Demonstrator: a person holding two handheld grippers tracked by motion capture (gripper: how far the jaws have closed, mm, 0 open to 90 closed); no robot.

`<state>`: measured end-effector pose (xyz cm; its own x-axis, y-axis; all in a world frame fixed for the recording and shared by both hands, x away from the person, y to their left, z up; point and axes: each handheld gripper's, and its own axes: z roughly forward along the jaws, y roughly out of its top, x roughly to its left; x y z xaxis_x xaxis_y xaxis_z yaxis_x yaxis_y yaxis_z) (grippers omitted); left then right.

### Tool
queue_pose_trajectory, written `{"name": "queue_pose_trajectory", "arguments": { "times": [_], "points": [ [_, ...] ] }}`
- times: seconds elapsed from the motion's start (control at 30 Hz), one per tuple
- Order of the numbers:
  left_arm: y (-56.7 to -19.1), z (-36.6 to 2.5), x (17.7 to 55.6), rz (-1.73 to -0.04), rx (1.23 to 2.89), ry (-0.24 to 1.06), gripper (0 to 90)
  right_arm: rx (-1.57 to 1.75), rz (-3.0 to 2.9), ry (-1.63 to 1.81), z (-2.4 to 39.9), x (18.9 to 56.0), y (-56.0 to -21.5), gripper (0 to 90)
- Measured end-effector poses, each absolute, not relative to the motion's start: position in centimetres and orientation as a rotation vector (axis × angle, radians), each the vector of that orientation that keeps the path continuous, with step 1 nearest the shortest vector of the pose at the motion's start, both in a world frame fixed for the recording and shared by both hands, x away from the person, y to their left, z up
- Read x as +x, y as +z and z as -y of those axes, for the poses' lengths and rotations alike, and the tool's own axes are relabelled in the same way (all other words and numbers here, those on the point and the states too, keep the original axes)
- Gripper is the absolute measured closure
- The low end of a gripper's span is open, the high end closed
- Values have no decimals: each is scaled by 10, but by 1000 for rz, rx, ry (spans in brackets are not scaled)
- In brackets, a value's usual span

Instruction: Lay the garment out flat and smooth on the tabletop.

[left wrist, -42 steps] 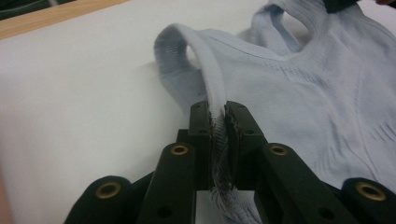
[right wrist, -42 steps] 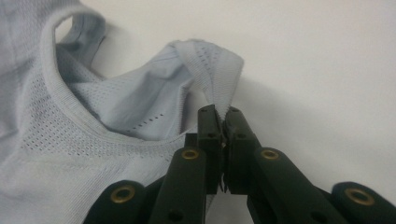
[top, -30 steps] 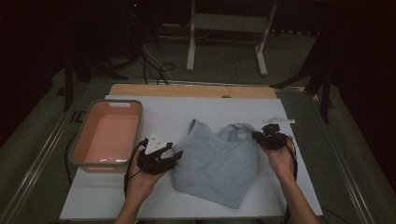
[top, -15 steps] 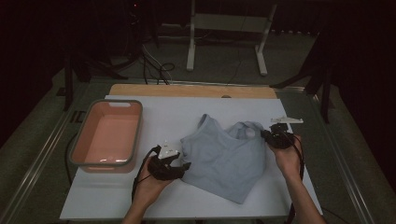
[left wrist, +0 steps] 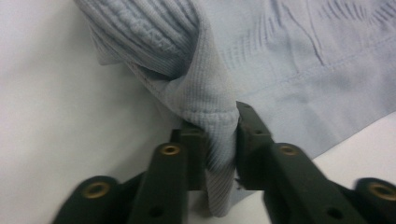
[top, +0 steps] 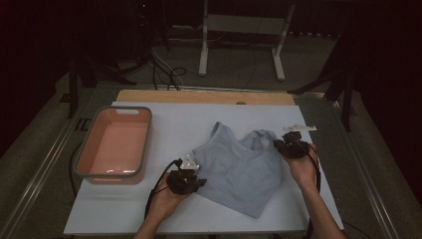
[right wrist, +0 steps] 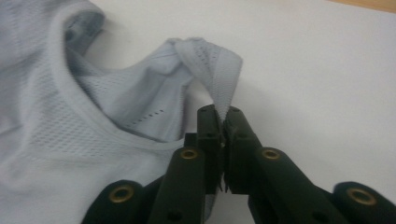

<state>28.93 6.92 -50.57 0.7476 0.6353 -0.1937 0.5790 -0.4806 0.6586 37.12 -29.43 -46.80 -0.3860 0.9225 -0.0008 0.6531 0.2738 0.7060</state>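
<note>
A light blue sleeveless top point(top: 239, 172) lies spread on the white table point(top: 174, 124). My left gripper point(top: 200, 182) sits at the top's near left edge. In the left gripper view its jaws point(left wrist: 223, 122) have just been closing and now pinch a fold of the ribbed hem point(left wrist: 212, 100). My right gripper point(top: 276, 144) is at the top's far right corner. Its jaws point(right wrist: 223, 117) have just been opening slightly, and the mesh shoulder strap point(right wrist: 224, 70) is still clamped between the pads.
A pink basin with a grey rim point(top: 148, 144) stands on the table's left side, a little way from the left gripper. A wooden strip point(top: 199, 96) runs along the table's far edge. A metal stand point(top: 239, 30) and cables sit on the floor beyond.
My left gripper has come down toward the near edge and a little right, and closed on the top's hem. The top now lies flatter. The right gripper has kept its place.
</note>
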Motion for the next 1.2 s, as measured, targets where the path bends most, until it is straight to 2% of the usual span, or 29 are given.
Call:
{"name": "queue_pose_trajectory", "arguments": {
  "times": [0.13,0.23,0.33,0.43,0.93,1.2],
  "points": [
    [-504,-69,289,-917,2192,88,835,1397,-2150,870,289,366,-466,490],
    [-504,-69,288,-924,2187,81,837,1351,-2169,855,284,353,-464,385],
    [-503,-68,288,-926,2184,79,838,1297,-2192,863,281,336,-464,334],
    [-503,-68,288,-925,2183,80,838,1260,-2212,871,280,315,-466,297],
    [-501,-67,286,-921,2182,90,838,1283,-2259,893,283,254,-478,262],
    [-500,-66,285,-922,2181,90,838,1350,-2294,877,289,243,-493,236]
  ]
}}
